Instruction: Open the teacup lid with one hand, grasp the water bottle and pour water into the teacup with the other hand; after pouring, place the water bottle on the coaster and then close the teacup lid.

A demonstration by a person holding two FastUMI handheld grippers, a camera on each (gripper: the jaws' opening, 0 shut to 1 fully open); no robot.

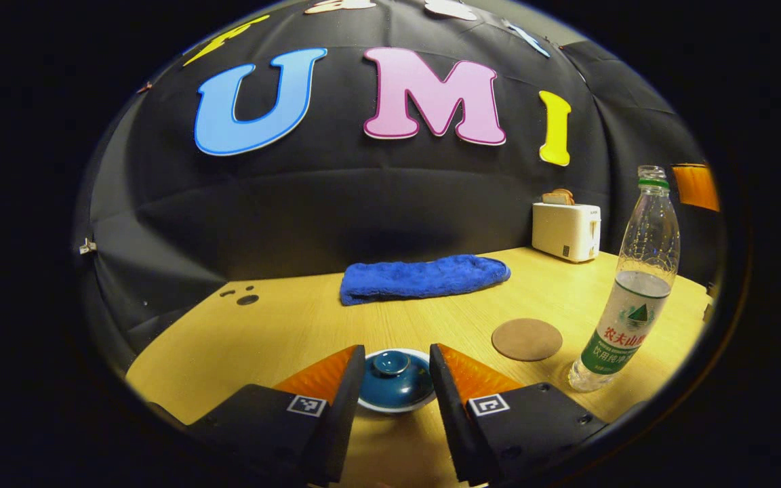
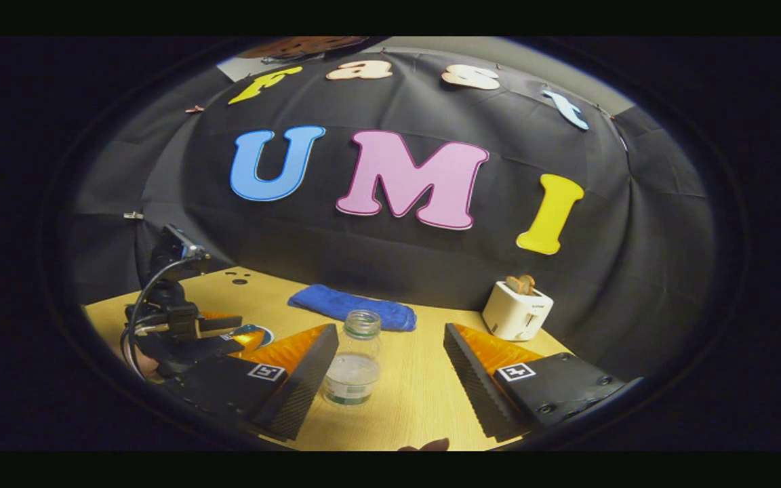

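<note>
A white teacup with a dark blue knobbed lid [image 1: 394, 381] stands on the wooden table [image 1: 282, 339], lid on. My left gripper [image 1: 397, 352] is open, with one finger on each side of the cup, not touching it. To the right, a round brown coaster [image 1: 527, 339] lies flat. Past it stands a clear, uncapped water bottle [image 1: 628, 291] with a green label, partly filled. In the right gripper view the bottle [image 2: 353, 362] stands between the wide-open fingers of my right gripper [image 2: 390, 332], nearer the left finger. The left gripper [image 2: 228, 329] shows at the left, over the teacup [image 2: 262, 334].
A folded blue towel [image 1: 424, 278] lies near the back wall. A white toaster [image 1: 565, 230] with bread in it stands at the back right corner. Small dark holes [image 1: 247, 299] mark the table's back left. Cables trail from the left gripper's mount [image 2: 160, 298].
</note>
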